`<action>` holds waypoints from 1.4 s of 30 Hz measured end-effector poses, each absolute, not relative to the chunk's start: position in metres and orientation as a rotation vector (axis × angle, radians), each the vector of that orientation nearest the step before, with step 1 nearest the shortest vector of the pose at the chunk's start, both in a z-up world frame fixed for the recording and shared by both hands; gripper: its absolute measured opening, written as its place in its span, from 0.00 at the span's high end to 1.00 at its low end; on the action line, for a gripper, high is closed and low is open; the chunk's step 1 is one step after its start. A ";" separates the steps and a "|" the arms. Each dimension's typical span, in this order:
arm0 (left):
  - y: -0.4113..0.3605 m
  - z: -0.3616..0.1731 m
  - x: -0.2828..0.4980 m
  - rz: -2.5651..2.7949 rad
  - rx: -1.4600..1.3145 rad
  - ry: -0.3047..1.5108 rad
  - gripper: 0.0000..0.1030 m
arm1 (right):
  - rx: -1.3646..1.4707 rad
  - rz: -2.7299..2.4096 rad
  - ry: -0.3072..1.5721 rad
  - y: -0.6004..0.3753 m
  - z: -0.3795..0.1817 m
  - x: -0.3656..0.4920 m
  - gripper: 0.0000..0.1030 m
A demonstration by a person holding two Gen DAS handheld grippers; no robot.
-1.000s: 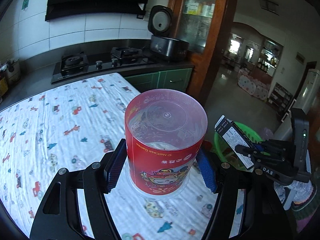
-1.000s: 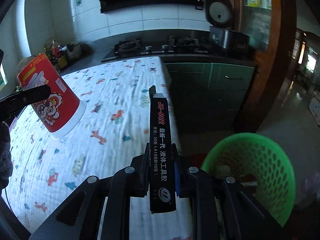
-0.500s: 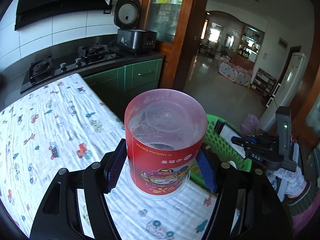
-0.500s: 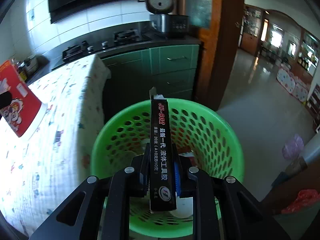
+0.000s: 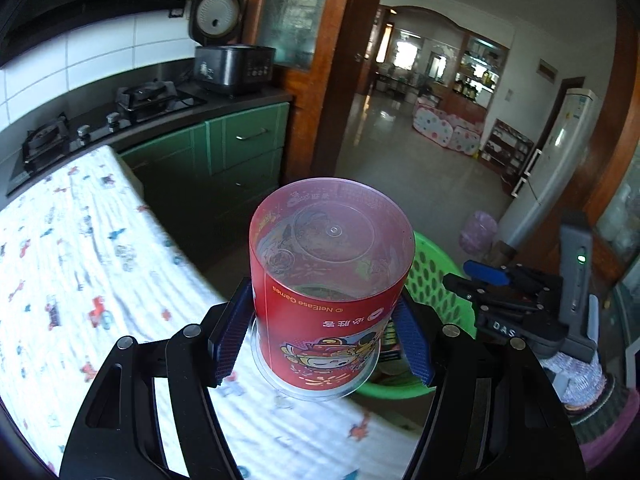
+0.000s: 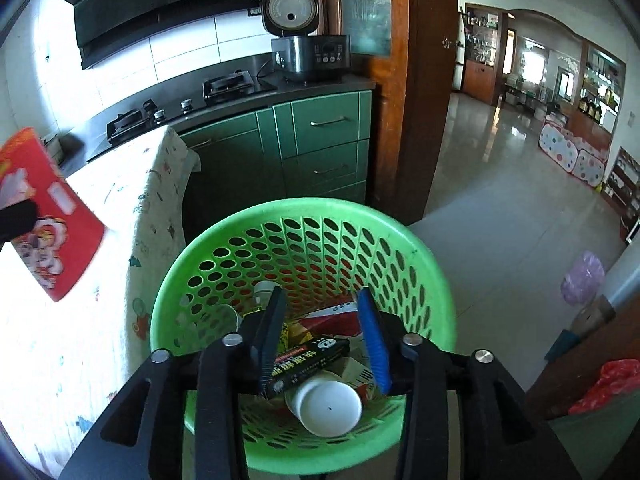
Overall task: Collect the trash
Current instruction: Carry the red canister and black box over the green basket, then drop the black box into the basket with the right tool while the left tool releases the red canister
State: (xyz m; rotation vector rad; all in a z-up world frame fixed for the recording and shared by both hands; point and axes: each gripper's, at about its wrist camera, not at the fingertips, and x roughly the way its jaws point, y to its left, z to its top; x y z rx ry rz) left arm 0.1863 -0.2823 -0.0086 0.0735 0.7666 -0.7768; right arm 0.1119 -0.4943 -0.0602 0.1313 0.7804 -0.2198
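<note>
My left gripper is shut on a red plastic cylinder container with cartoon print, held upside down at the table's corner beside the green basket. The container also shows at the left edge of the right wrist view. My right gripper is open and empty above the green perforated basket. The black glue box lies inside the basket on other trash, beside a white cup. The right gripper shows in the left wrist view.
A table with a cartoon-print cloth is at the left. Green cabinets, a stove and a rice cooker stand behind. A wooden door frame is behind the basket, tiled floor to the right.
My right gripper opened and the black glue box dropped into the basket. My left gripper carried the red container further right, toward the basket.
</note>
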 end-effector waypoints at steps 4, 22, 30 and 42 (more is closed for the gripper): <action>-0.303 -0.016 0.187 -0.802 0.083 0.787 0.36 | 0.130 -0.225 0.750 -0.497 -0.051 0.094 0.53; -0.362 -0.043 0.189 -0.905 0.025 0.896 0.34 | 0.172 -0.239 0.687 -0.503 -0.042 0.035 0.41; -0.365 -0.051 0.185 -0.928 -0.005 0.925 0.27 | 0.202 -0.237 0.684 -0.496 -0.051 0.023 0.39; -0.343 -0.034 0.171 -0.916 0.032 0.860 0.27 | 0.210 -0.234 0.674 -0.481 -0.051 0.016 0.35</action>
